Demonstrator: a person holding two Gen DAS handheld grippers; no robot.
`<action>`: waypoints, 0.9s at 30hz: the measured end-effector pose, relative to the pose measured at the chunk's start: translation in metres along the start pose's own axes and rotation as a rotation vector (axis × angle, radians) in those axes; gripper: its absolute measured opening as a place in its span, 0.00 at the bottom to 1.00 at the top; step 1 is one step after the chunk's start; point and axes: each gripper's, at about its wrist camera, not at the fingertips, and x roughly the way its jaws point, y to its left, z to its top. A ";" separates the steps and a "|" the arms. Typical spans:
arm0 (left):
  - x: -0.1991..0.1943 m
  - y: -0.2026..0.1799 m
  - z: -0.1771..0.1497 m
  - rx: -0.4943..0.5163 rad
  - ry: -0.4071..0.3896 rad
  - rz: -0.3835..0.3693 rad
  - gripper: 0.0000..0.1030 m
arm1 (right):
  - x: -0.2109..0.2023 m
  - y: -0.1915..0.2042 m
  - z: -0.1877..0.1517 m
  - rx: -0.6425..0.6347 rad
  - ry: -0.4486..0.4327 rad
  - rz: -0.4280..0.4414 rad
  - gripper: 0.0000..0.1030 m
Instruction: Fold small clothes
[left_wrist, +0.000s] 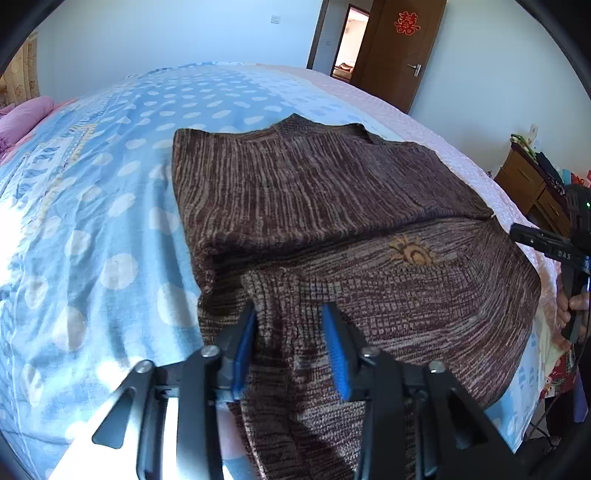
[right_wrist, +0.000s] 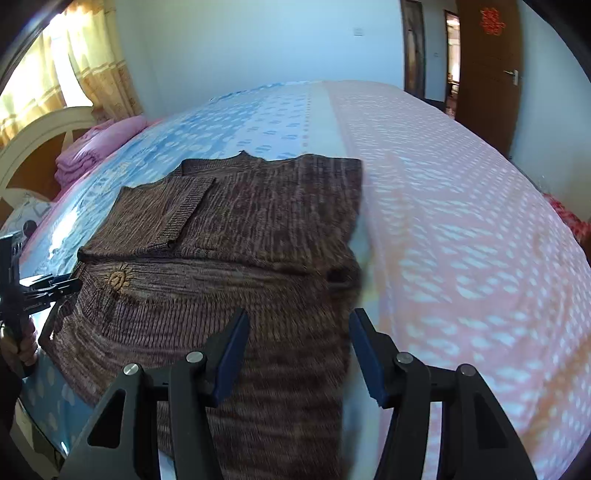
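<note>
I had the brown knit sweater (left_wrist: 332, 206) lying mid-fold across the bed (left_wrist: 92, 221). My left gripper (left_wrist: 290, 332) pinched its near hem; my right gripper (right_wrist: 299, 347) hung open over the hem's far corner, gripping nothing. Next, I judged, it needed to close there.

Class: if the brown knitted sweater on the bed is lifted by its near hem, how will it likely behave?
The sweater will probably go floppy: it already lies in soft folds and droops over the bed edge. Its thick ribbed knit suggests some weight. The fuzzy yarn should grip the pads, not slip.
</note>
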 end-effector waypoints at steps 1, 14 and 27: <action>0.000 0.000 0.000 0.000 0.001 0.004 0.43 | 0.008 0.004 0.003 -0.025 0.015 0.004 0.56; 0.001 -0.012 -0.003 0.028 -0.037 0.096 0.33 | 0.022 0.014 -0.010 -0.030 -0.001 -0.043 0.11; 0.003 -0.020 -0.005 0.017 -0.047 0.190 0.36 | 0.026 0.019 -0.020 -0.019 -0.077 -0.076 0.12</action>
